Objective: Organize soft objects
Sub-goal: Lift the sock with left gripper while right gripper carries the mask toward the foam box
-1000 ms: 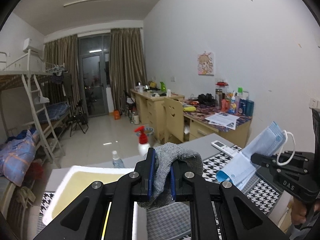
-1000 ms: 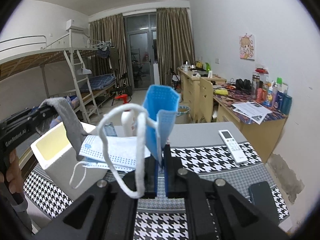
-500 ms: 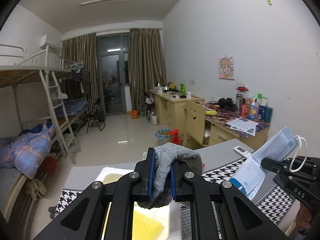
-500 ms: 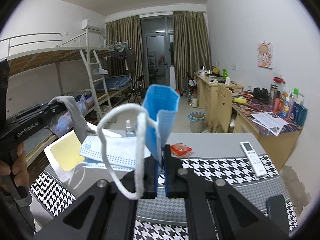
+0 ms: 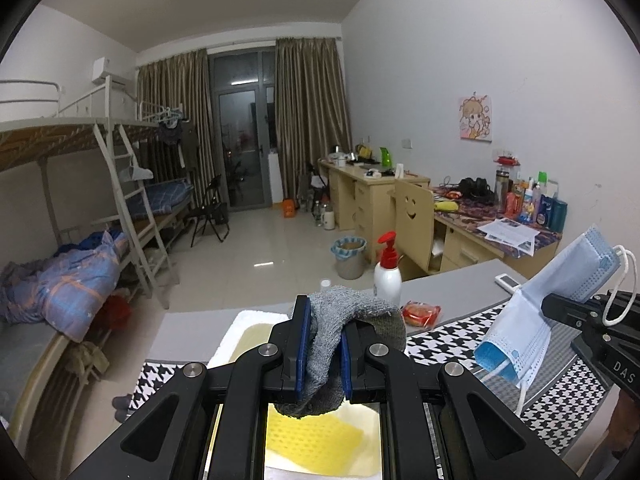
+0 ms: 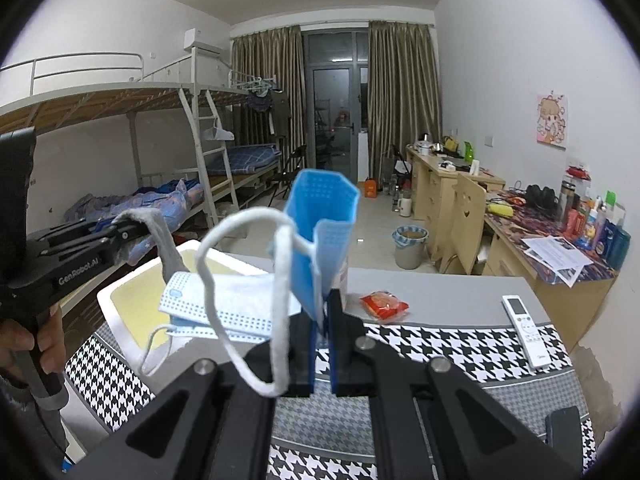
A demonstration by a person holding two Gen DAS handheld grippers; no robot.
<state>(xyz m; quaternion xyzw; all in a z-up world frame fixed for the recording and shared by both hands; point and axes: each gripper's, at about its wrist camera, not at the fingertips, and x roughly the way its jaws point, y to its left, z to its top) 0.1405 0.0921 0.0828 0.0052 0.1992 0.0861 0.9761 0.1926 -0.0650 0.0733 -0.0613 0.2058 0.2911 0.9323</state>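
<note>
The left gripper (image 5: 322,354) is clenched on a grey sock (image 5: 352,320), which hangs directly above the white tray (image 5: 224,344) with a yellow sponge (image 5: 316,436) on its floor. The right gripper (image 6: 322,344) is clenched on a blue face mask (image 6: 320,216); its ear loop (image 6: 244,264) dangles free in front.

Procedure, as judged: lower the sock until its toe sits inside the tray walls, then release. Bring the mask over the tray separately so the loop does not snag the other tool.

The left wrist view alone shows the sponge and a white pump bottle (image 5: 387,272). The right wrist view alone shows the person's hand (image 6: 24,336) on the left tool, a second mask (image 6: 224,308) lying over the tray's edge, and a dark phone (image 6: 564,424) on the checked cloth (image 6: 440,344). A red snack packet (image 6: 383,304) and a remote (image 6: 524,326) appear in both
</note>
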